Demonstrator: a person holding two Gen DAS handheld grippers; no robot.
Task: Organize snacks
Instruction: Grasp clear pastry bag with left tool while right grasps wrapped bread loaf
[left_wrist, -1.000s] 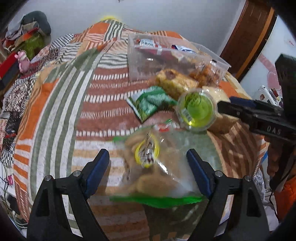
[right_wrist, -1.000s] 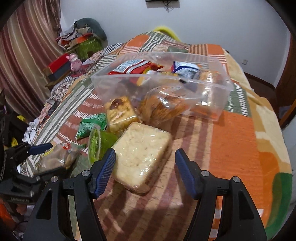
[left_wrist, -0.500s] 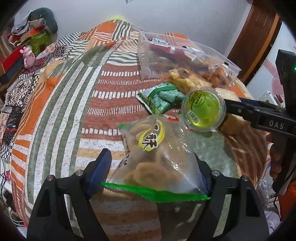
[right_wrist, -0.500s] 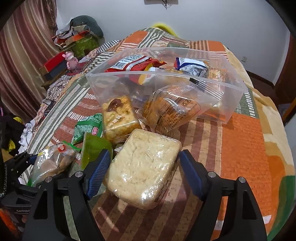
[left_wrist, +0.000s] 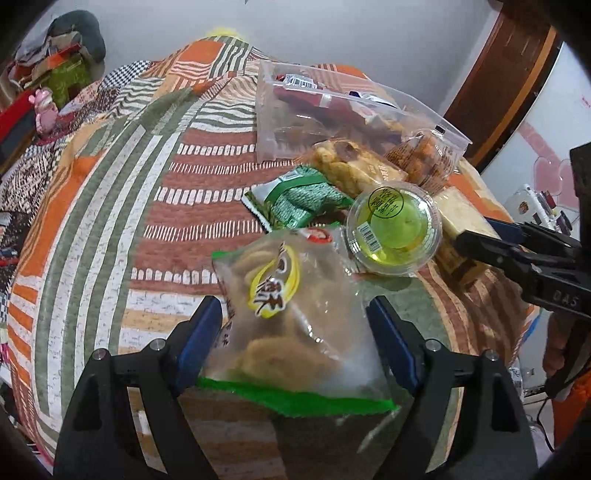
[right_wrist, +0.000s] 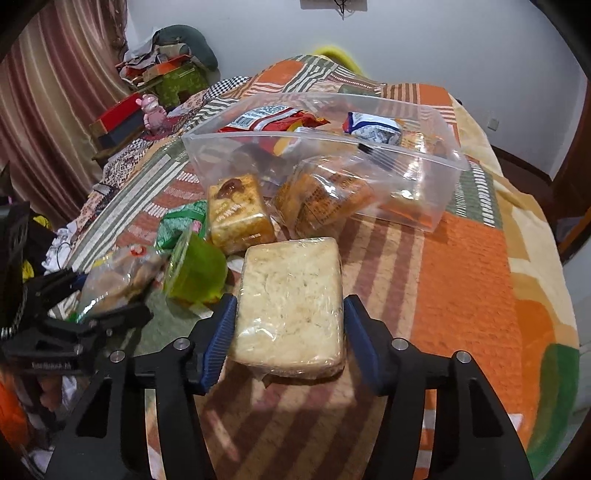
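The left gripper (left_wrist: 295, 332) is clamped on the cookie bag (left_wrist: 291, 314), the right gripper (right_wrist: 288, 332) hugs the rice cake block (right_wrist: 291, 299), and both should be lifted level toward the clear bin (right_wrist: 424, 162) at twelve o'clock.

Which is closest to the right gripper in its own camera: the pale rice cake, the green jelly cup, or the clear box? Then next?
1. Pale rice cake, between the right gripper fingers.
2. Green jelly cup, just left.
3. Clear box, farthest, at the back.

Black left hand-held gripper (left_wrist: 295, 332), blue ribbed finger pads (right_wrist: 218, 343), silver screws, matching right hand-held gripper (right_wrist: 288, 339)
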